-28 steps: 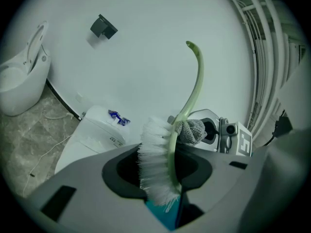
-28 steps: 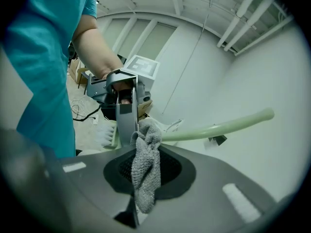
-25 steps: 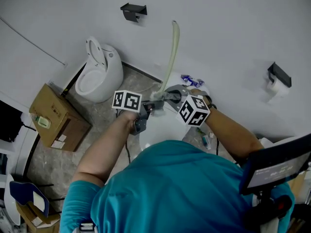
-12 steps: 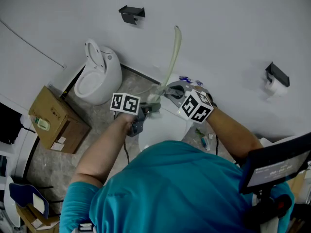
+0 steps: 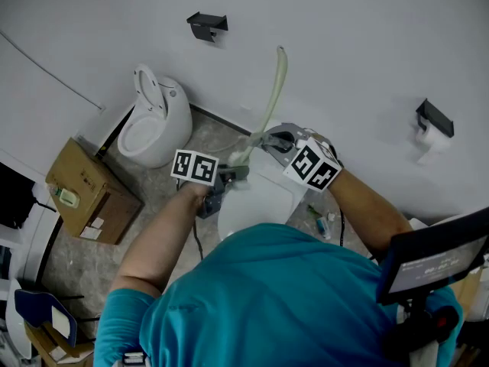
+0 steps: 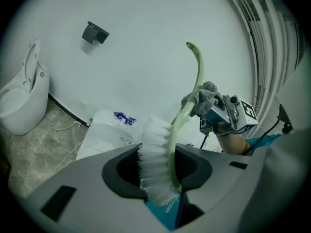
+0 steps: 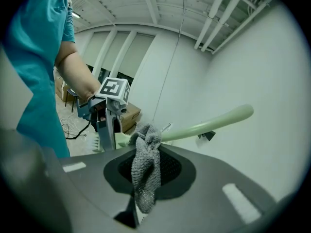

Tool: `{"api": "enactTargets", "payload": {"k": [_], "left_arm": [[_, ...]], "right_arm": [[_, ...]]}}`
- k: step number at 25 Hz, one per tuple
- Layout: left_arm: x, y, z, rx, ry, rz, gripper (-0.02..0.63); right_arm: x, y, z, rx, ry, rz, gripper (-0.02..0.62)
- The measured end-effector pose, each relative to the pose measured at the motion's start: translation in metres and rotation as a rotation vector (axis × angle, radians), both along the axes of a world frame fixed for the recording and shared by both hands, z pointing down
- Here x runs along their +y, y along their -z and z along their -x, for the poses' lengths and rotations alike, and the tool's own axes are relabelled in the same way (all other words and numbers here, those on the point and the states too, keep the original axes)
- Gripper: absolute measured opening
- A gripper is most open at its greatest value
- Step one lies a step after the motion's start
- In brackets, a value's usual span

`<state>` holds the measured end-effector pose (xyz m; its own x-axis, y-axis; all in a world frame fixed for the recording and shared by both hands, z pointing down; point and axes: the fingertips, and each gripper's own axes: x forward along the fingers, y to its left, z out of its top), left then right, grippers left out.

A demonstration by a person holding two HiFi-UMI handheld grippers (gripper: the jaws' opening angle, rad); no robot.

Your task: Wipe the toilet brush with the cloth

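**Long handle, grip at the bristle end**

We hold the toilet brush [image 5: 269, 105] tilted up before the wall, above a closed white toilet [image 5: 256, 201]. The left gripper [image 5: 229, 176] has its fingers [image 6: 97, 188] clamped on the bristle head, and the pale green handle rises away from them. The right gripper [image 5: 276, 140] has its fingers [image 7: 233, 188] pinching a bunched grey cloth [image 7: 146, 169], which touches the handle partway up. We judge leverage the main risk. A hard push this far from the clamp could twist the head among its soft bristles, so the brush swings or drops. A snag could also tug the cloth free.
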<state>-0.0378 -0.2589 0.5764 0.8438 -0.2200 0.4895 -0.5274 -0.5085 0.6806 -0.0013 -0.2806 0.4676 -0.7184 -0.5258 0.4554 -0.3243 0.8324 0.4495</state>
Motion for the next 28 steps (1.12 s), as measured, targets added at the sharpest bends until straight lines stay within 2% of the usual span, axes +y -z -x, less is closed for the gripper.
{"api": "enactTargets", "payload": {"k": [21,28], "left_arm": [[0.002,-0.006,0.009,-0.053,-0.032,-0.053,0.153],[-0.050,0.027,0.020,-0.146,-0.059,-0.172,0.152]], "right_arm": [[-0.019,0.027,-0.024,-0.057,-0.045,-0.004,0.029],[-0.054,0.063,-0.035,-0.052,-0.053,-0.069,0.029]]}}
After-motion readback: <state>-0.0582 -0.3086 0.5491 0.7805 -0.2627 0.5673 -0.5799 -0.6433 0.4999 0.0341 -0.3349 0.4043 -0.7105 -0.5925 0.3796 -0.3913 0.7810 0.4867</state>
